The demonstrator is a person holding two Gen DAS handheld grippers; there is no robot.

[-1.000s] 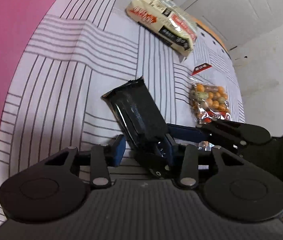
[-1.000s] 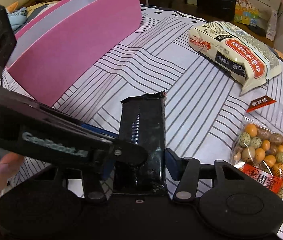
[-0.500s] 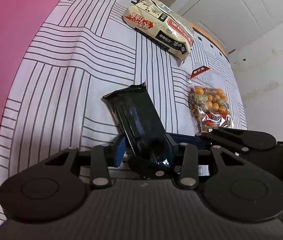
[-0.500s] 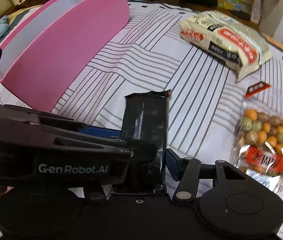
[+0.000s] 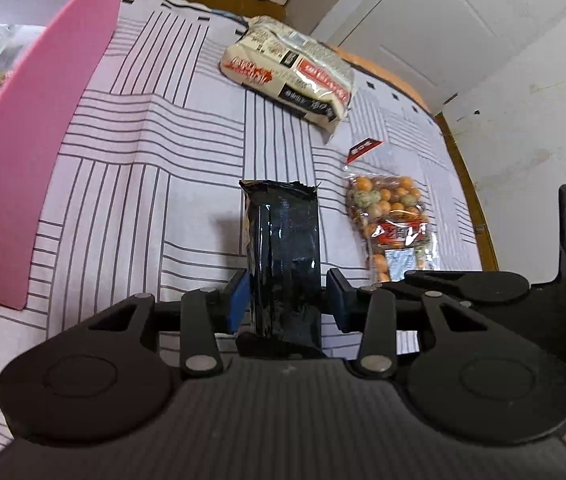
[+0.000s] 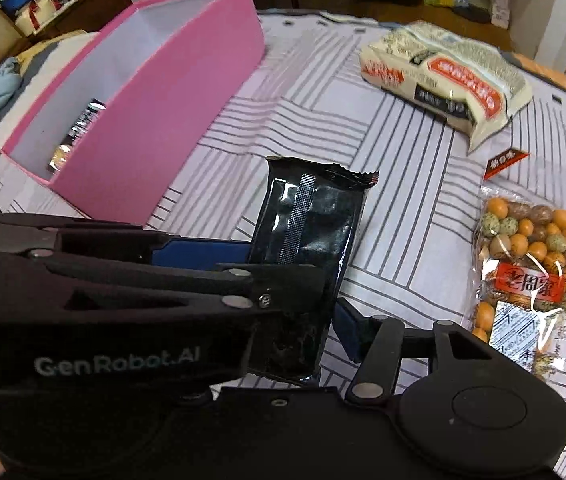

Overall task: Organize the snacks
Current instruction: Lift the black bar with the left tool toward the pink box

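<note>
Your left tool (image 5: 286, 304) gripping black snack pack (image 5: 283, 248), right tool (image 6: 295, 320) spread around it, pink box (image 6: 187, 96) wall nearby left, striped desk (image 5: 143, 184) between.

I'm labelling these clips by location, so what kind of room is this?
Probably a lived-in home room, not a shop or lab: a table under a white grey-striped cloth, a white panelled door, and a wooden cabinet stacked with household clutter.
</note>
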